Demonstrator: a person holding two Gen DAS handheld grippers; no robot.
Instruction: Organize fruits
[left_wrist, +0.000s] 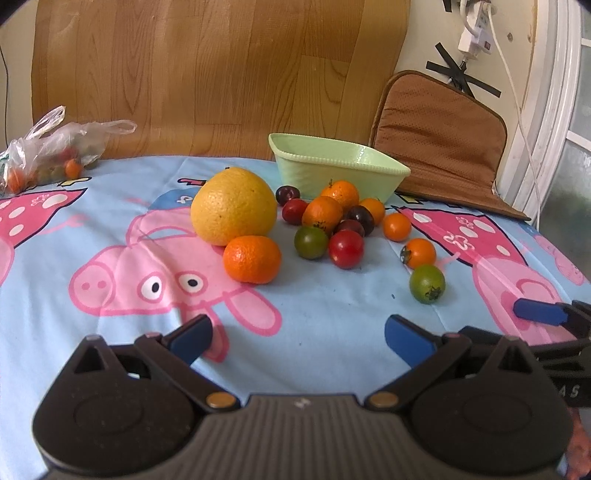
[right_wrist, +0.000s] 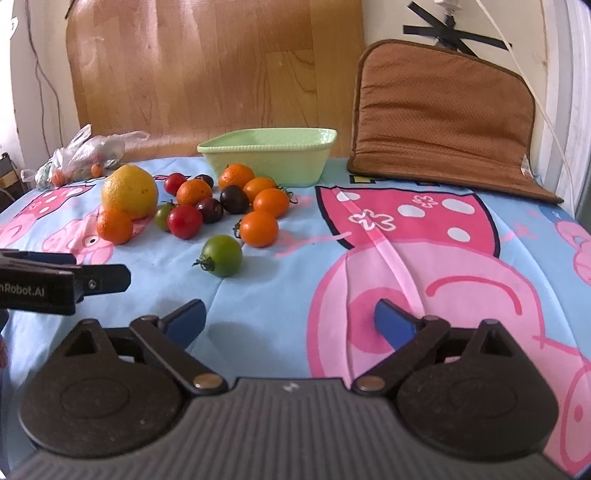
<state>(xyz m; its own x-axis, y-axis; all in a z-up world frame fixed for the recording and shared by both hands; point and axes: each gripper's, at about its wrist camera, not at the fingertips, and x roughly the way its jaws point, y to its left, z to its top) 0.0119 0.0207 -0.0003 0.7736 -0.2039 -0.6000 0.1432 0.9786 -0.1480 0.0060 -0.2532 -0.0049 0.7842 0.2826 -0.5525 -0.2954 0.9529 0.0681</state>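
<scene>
Right tool (left_wrist: 537, 312) half cut off.

**What the two wrist views left unclear**

The plastic bag (left_wrist: 55, 147) at the worktop's far left corner blurred its contents; only a few small orange and green fruits showed through. The green bowl's (right_wrist: 266, 155) inside stayed hidden behind its near wall in the right wrist view. In the heap, the dark tomato (left_wrist: 350, 227) sat half covered by the red one (left_wrist: 346, 248). The left view's right edge cut off the right gripper (left_wrist: 546, 314), and its second finger was hidden.
</scene>
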